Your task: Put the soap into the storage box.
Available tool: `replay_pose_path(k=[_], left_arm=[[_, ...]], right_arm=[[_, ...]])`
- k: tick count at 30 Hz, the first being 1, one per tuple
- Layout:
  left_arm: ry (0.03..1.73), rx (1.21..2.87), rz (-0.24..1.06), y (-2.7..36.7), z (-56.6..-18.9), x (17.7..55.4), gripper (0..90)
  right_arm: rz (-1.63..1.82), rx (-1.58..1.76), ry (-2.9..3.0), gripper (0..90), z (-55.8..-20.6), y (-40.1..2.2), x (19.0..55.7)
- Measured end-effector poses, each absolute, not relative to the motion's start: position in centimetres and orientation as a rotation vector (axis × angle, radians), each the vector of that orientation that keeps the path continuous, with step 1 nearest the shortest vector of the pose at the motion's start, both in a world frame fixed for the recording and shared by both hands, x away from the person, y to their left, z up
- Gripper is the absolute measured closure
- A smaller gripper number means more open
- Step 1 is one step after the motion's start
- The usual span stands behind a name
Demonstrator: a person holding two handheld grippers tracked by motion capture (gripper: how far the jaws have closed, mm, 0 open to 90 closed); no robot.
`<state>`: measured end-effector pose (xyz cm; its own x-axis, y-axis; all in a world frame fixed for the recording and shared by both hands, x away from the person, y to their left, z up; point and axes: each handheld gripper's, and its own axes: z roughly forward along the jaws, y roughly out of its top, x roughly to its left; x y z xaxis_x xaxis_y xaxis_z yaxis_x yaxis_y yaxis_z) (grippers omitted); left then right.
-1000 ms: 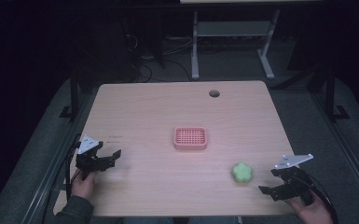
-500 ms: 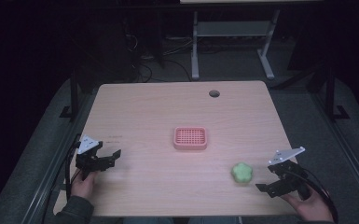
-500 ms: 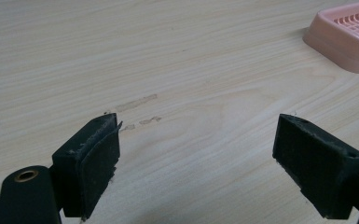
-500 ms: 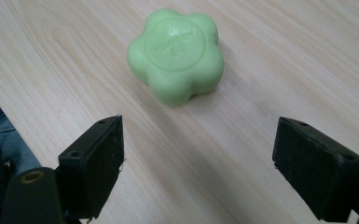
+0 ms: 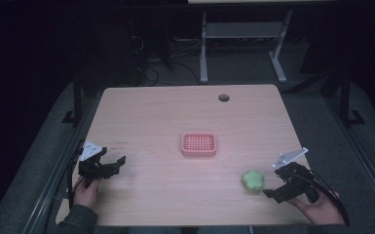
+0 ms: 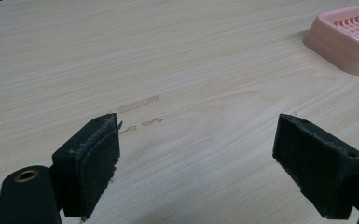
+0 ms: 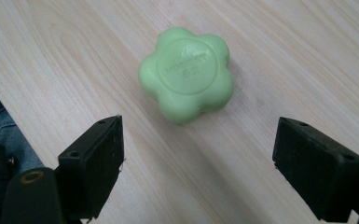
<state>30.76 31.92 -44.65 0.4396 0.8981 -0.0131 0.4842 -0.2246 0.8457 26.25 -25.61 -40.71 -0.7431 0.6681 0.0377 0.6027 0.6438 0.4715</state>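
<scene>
Left hand-held gripper (image 5: 113, 164) and right hand-held gripper (image 5: 278, 186): black bodies, each topped by a grey three-cornered plate, with black cables trailing back. Jaws are seen as black rectangular blocks with small screw holes; a brass-ringed hole is seen beside one. A dark sleeve is worn on the left arm.

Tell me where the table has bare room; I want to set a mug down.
The table is bare behind the pink tray, back to the round hole, and between the tray and the left gripper. It is tighter at the front right, where the green soap lies just ahead of the right gripper.
</scene>
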Motion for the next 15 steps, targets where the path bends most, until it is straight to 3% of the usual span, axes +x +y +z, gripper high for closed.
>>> replay_pose_path(k=[15], left_arm=[[1.174, 1.849, 0.628, 32.0, -44.6, 30.8, 14.4]], right_arm=[[0.644, 0.996, 2.775, 15.4, -40.2, -23.3, 27.8]])
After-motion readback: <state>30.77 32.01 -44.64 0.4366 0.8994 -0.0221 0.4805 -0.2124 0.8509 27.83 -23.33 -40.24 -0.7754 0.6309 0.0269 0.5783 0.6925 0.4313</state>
